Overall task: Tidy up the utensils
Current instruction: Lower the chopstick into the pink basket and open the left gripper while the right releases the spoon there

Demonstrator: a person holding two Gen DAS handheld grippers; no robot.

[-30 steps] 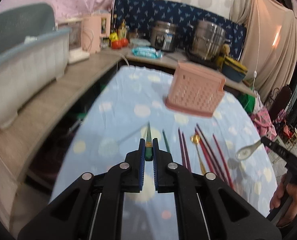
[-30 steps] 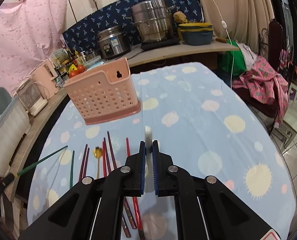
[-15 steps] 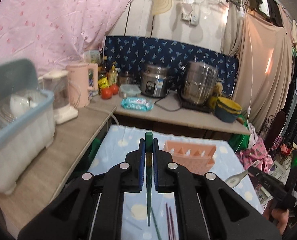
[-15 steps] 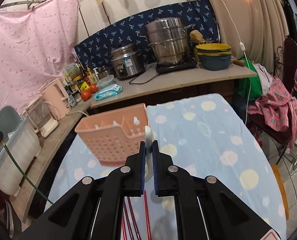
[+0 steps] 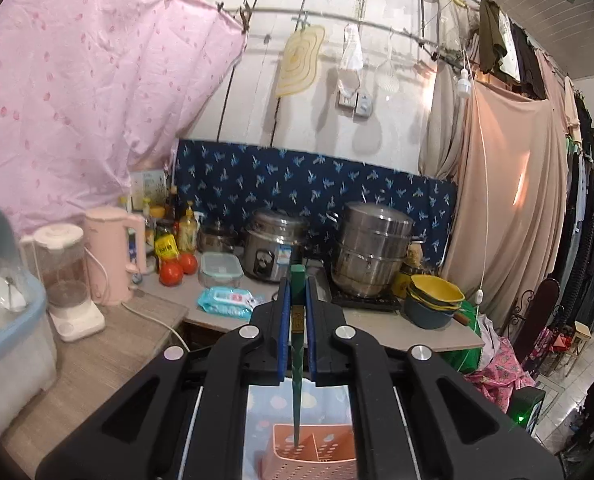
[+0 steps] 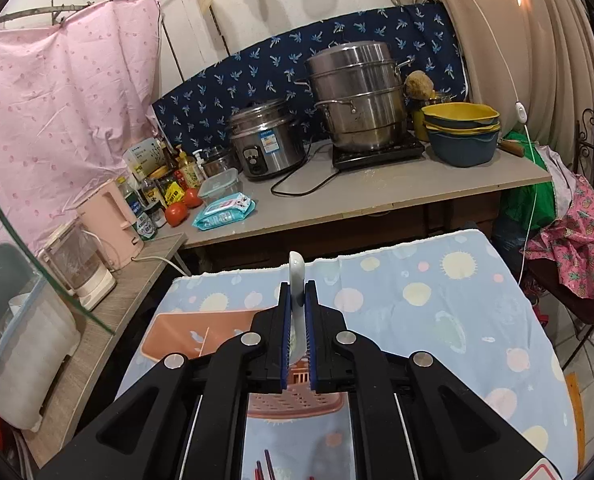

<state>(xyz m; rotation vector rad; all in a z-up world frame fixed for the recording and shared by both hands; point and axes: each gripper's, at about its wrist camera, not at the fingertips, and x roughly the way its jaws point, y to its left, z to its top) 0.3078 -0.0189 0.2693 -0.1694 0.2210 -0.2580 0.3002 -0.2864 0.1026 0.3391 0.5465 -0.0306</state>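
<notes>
Left gripper [image 5: 296, 312], clenched on a green chopstick [image 5: 297, 364], has lifted off the table; its tip now hangs at 6 o'clock over the pink utensil caddy [image 5: 313, 456], so dropping in looks next. Right gripper [image 6: 297, 320] grips a white spoon [image 6: 297, 280], likewise raised above the caddy. No label is legible.

left hand-held gripper [image 5: 295, 330]: black plastic body filling the lower frame, blue ribbed pads on two narrow fingers
right hand-held gripper [image 6: 298, 330]: same black build, blue pads
screws: four round silver heads across each
marking: red-and-white sticker, lower right corner, right wrist view
</notes>
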